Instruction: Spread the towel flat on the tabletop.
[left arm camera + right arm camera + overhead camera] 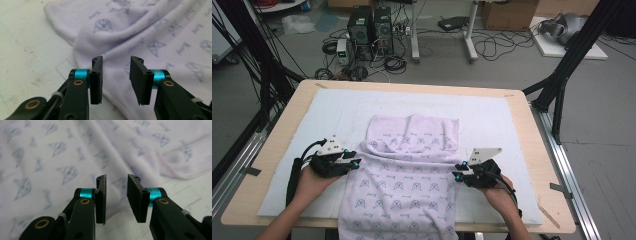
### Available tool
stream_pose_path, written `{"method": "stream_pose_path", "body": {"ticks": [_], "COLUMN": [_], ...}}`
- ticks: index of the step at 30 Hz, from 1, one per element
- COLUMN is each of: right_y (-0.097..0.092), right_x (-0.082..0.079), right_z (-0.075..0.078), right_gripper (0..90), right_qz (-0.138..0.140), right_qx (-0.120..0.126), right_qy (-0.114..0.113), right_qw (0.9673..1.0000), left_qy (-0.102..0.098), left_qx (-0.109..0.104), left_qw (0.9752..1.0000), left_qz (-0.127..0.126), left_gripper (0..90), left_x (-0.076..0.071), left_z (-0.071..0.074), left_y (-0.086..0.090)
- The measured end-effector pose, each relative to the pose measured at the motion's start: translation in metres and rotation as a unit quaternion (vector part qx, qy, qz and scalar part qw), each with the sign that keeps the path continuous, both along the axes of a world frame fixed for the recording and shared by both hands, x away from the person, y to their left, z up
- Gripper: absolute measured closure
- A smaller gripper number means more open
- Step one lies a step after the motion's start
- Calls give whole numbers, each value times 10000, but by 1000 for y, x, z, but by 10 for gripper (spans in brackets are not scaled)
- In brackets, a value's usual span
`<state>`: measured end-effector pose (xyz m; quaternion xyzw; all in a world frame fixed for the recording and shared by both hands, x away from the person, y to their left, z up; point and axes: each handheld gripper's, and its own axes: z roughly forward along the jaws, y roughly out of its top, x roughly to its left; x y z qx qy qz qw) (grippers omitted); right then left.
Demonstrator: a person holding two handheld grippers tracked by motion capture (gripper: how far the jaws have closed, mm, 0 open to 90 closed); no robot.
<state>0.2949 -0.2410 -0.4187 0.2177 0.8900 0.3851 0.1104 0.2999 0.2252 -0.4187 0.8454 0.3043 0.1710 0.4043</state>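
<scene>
We see the worktop (532,165) with a white mat (297,150) over it. A lilac printed cloth (407,180) lies rumpled on the mat's middle, its near end hanging over the worktop's front edge. Our left hand-held gripper (357,163) sits at the cloth's left edge and our right hand-held gripper (455,175) at its right edge, each with jaws parted and gripping nothing.

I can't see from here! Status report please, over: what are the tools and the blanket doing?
Left tool open, right tool open, at cloth's side edges. Pale lilac printed cloth rumpled, draping off near edge. Nothing blocking.
</scene>
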Motion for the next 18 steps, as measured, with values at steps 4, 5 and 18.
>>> {"method": "stream_pose_path", "body": {"ticks": [4, 5, 18], "right_y": [-6, -7, 12], "right_x": [-15, -17, -23], "right_z": [-8, -10, -22], "right_gripper": [704, 703, 812], "right_qz": [62, 55, 425], "right_qx": [-28, -41, -67], "right_qy": [129, 146, 410], "right_qw": [9999, 9999, 9982], "left_qy": [92, 117, 443], "left_qx": [46, 36, 66], "left_qw": [9998, 9997, 9954], "left_qz": [-169, -212, -847], "left_gripper": [615, 613, 657], "left_x": [-15, -18, -28], "left_z": [-6, -8, -24], "left_y": [-1, -1, -17]}}
